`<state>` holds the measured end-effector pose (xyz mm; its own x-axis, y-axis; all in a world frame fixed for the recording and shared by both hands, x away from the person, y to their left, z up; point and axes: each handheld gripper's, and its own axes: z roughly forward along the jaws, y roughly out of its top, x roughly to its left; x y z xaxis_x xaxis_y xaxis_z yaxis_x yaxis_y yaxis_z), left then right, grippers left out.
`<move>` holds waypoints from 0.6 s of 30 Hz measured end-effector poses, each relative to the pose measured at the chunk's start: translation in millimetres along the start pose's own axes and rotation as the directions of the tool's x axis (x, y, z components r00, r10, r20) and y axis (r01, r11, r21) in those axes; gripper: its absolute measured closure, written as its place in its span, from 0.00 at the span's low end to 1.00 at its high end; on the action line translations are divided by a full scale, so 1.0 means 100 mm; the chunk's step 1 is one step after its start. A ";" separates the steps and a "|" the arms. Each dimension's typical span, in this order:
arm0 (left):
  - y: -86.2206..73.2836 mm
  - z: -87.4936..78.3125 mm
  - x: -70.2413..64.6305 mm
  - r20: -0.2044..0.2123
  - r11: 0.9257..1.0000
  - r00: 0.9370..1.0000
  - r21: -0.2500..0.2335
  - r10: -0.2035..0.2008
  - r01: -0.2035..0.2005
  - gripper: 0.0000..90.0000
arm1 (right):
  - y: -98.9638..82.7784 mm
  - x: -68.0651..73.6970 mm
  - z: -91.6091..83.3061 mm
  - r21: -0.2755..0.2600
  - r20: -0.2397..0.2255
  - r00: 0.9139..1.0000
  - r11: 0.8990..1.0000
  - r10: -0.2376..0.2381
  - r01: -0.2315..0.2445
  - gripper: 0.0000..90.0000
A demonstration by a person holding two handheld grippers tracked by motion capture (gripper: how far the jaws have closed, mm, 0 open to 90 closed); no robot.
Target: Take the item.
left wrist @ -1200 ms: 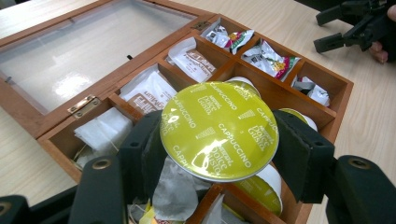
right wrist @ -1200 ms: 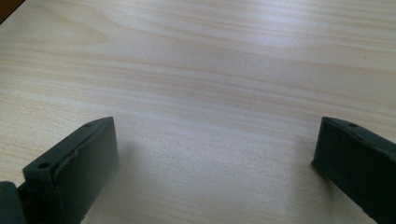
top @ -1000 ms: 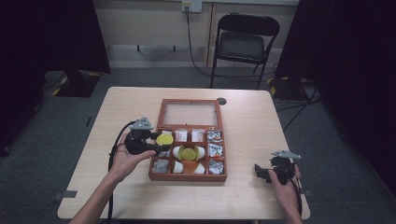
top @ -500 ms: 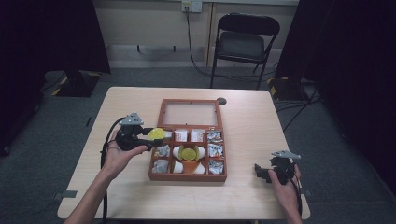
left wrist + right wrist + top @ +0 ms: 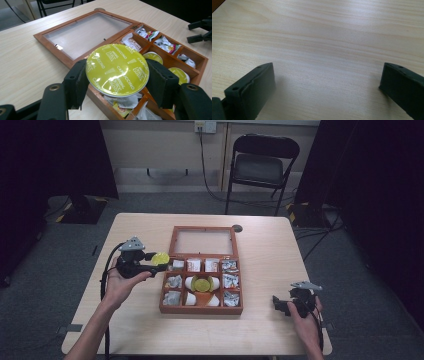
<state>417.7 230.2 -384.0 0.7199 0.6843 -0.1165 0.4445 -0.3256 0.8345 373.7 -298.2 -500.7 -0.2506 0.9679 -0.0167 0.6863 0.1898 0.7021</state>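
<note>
Between the black jaws of the left gripper point(image 5: 117, 83) sits a round yellow-green foil-topped coffee capsule point(image 5: 117, 67), clamped by its rim on both sides and held flat, lid up. Seen from the high view, that gripper point(image 5: 150, 262) carries the capsule point(image 5: 160, 258) just off the left edge of the wooden compartment box point(image 5: 167, 309), above the bare light wooden table point(image 5: 130, 330). The box's glass-paned lid point(image 5: 203, 241) lies open behind the compartments, which hold white and silver sachets point(image 5: 174, 281) and, in the middle, another yellow capsule point(image 5: 201, 283).

The right gripper point(image 5: 285, 305) rests low near the table's right front corner, its jaws standing wide apart with nothing but tabletop between them.

To do this carry well, I judge the grip should stay firm on the rim without crushing the soft foil, the capsule kept level, and it should come down on open tabletop well away from the box's wall before the jaws part.

Against the picture from a second ago, the left hand and capsule have travelled leftward, from over the box's left compartments to outside its edge; the right gripper has not shifted.
</note>
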 end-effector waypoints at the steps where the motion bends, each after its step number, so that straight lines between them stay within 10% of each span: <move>1: 0.00 0.00 0.01 -0.005 1.000 1.000 0.000 -0.002 0.002 0.42 | 0.00 0.00 0.00 0.000 0.000 1.000 1.000 0.000 0.000 0.00; 18: -0.14 -0.09 0.30 -0.101 0.998 0.993 0.001 -0.065 0.065 0.42 | 0.00 0.00 0.00 0.000 0.000 1.000 1.000 0.000 0.000 0.00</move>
<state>428.5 261.2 -394.1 0.6321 0.7663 -0.1151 0.4911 -0.2813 0.8244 373.7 -298.2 -500.7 -0.2506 0.9679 -0.0167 0.6864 0.1898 0.7020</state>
